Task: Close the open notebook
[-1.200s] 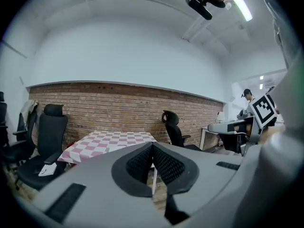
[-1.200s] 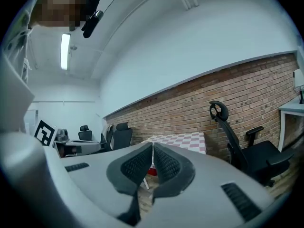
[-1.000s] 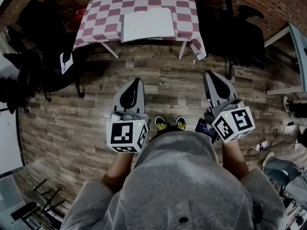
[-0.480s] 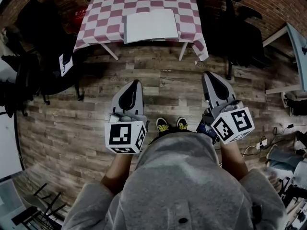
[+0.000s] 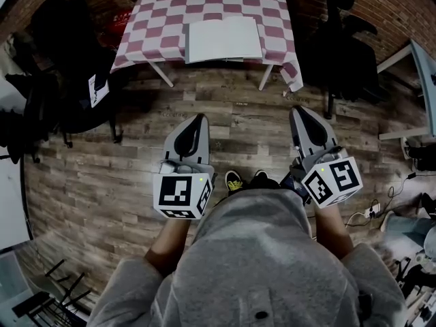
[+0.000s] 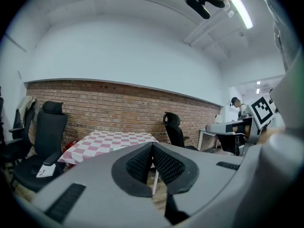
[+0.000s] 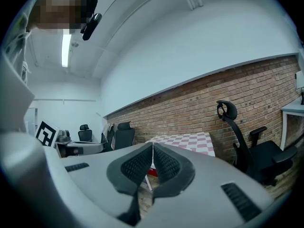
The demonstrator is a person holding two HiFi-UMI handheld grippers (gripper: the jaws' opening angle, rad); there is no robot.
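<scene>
An open white notebook (image 5: 223,39) lies flat near the front edge of a table with a red-and-white checked cloth (image 5: 153,26), at the top of the head view. My left gripper (image 5: 198,117) and right gripper (image 5: 296,109) are held out over the wooden floor, well short of the table. Both are shut with nothing between the pads. In the left gripper view the closed jaws (image 6: 152,145) point at the checked table (image 6: 111,140). The right gripper (image 7: 152,144) also faces the table (image 7: 190,141).
A black office chair (image 5: 344,36) stands right of the table, and dark chairs with clothing (image 5: 58,80) stand to its left. A white desk edge (image 5: 422,67) is at far right. Cables and a power strip (image 5: 371,206) lie on the floor at right.
The table and notebook have slid lower and to the right in the head view and look a little larger. Both grippers stay shut and keep their spacing.
</scene>
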